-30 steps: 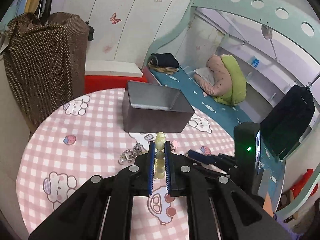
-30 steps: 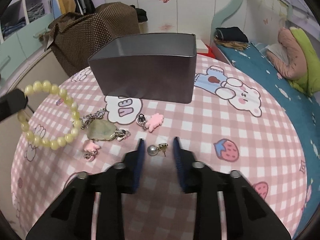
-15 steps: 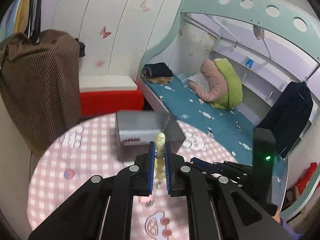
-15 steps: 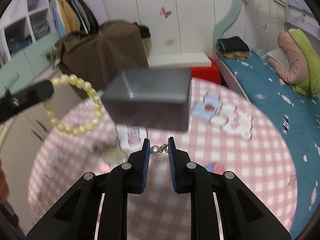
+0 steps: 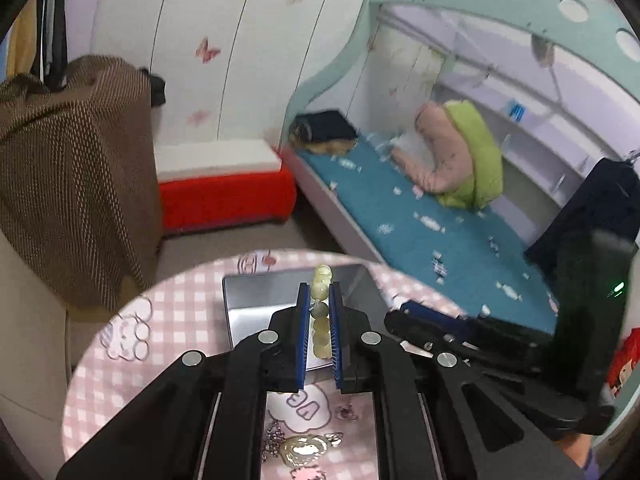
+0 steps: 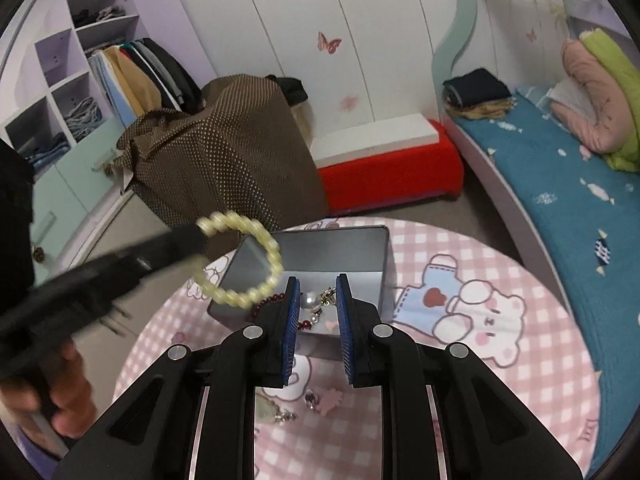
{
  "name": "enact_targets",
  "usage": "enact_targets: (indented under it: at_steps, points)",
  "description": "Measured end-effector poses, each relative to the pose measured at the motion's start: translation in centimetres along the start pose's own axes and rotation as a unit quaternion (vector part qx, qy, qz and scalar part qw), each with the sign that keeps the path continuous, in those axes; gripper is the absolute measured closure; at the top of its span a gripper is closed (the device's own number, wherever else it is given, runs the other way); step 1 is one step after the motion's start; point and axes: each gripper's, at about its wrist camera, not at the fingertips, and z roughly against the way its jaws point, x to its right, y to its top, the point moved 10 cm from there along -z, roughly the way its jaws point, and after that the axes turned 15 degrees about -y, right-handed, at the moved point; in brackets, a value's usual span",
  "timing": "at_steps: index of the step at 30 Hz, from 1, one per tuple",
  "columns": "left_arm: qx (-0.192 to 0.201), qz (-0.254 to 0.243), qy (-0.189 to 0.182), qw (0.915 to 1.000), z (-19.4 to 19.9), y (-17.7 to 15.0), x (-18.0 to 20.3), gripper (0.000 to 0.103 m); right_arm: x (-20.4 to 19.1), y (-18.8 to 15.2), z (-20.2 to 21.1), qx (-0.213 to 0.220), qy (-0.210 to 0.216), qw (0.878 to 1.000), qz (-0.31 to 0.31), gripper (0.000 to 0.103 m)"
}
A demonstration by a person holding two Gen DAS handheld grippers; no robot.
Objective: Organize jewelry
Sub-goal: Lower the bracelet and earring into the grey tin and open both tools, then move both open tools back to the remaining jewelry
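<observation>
Over the far edge of the round pink-checked table (image 6: pixel 500 384), both grippers hang above the grey metal box (image 6: pixel 344 252), which sits open-topped near that edge. Left gripper (image 5: pixel 319 304) is clamped tight on the pale yellow bead bracelet (image 5: pixel 321 320), a column of beads squeezed between its blue pads; from the right wrist camera the bracelet's loop (image 6: pixel 244 260) dangles over the box's left corner. Right gripper (image 6: pixel 318 300) is pinched on the pearl earring (image 6: pixel 309 301), pearl against the left pad, gold fitting toward the right one. Dark red beads (image 6: pixel 268 306) lie inside the box already. Back toward the near edge of the table, a pale green pendant (image 5: pixel 304 446) and a pink charm (image 6: pixel 326 398) wait on the cloth.
</observation>
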Motion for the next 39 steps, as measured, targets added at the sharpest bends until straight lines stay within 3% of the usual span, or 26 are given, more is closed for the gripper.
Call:
enact_targets:
  at_steps: [7, 14, 16, 18, 31, 32, 33, 36, 39]
  points:
    - [-0.044, 0.022, 0.004, 0.9988, -3.1, -2.6, -2.4, 0.095, -1.1, -0.7, -2.6, -0.025, 0.002, 1.0, 0.012, 0.084]
    - [-0.051, 0.03, 0.005, 0.9982, -3.5, -3.2, -3.0, 0.094, -1.4, -1.2, -3.9, -0.036, -0.004, 0.999, 0.016, 0.084]
    - [-0.05, 0.032, 0.006, 0.9982, -3.4, -3.3, -3.1, 0.089, -1.4, -1.3, -4.1, -0.036, -0.005, 0.999, 0.016, 0.084]
    - [-0.047, 0.035, 0.006, 0.9983, -3.3, -3.3, -3.1, 0.077, -1.4, -1.3, -4.2, -0.038, -0.005, 0.999, 0.014, 0.084]
    - [-0.037, 0.036, 0.008, 0.9986, -1.7, -3.5, -2.5, 0.064, -0.5, -1.7, -3.9, -0.04, -0.003, 0.999, -0.007, 0.082]
    - [-0.035, 0.036, 0.007, 0.9987, -1.5, -3.4, -2.3, 0.059, -0.4, -1.6, -3.7, -0.04, -0.003, 0.999, -0.013, 0.082]
    - [-0.033, 0.037, 0.007, 0.9988, -1.2, -3.4, -2.2, 0.054, -0.3, -1.5, -3.5, -0.039, -0.003, 0.999, -0.017, 0.081]
    - [-0.02, 0.032, 0.004, 0.9993, -0.1, -3.1, -1.5, 0.044, -0.1, -1.2, -2.4, -0.029, -0.004, 0.999, -0.026, 0.058]
    - [-0.006, 0.027, 0.007, 0.9996, 1.3, -2.7, -0.9, 0.042, 0.1, -0.9, -1.1, -0.016, -0.001, 1.0, -0.025, 0.055]
